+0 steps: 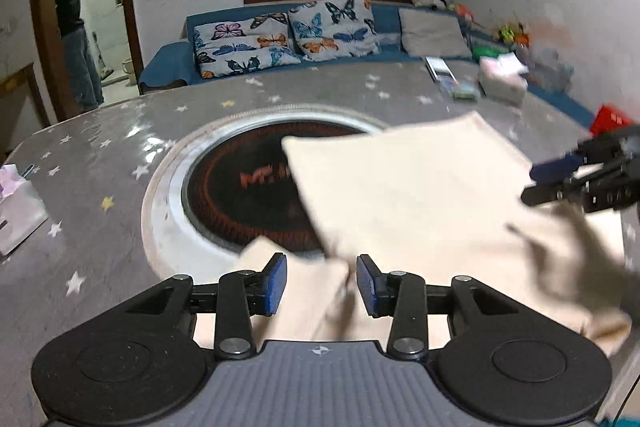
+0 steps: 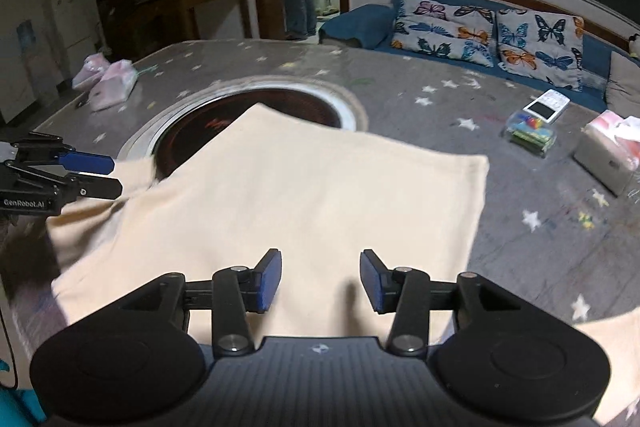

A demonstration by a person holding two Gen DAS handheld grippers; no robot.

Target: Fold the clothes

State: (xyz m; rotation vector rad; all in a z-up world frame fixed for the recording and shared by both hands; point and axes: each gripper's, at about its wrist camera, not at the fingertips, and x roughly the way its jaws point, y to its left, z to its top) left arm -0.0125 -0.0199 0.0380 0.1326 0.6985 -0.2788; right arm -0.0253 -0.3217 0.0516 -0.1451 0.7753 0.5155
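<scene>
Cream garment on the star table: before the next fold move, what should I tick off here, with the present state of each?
1. Left gripper open: ok, its jaws stand apart with a fold of the cream garment between the pads, not clamped.
2. Right gripper open: ok, jaws apart above the cloth, nothing pinched.
3. Garment flat: not ok, the left edge is bunched and one part overlaps another.
4. Garment fully on the table: not ok, it partly covers the round burner.
5. Fold path free: ok, tissue box and clear plastic box sit apart from the cloth.
6. Sleeve positions: cannot tell, blurred.
</scene>
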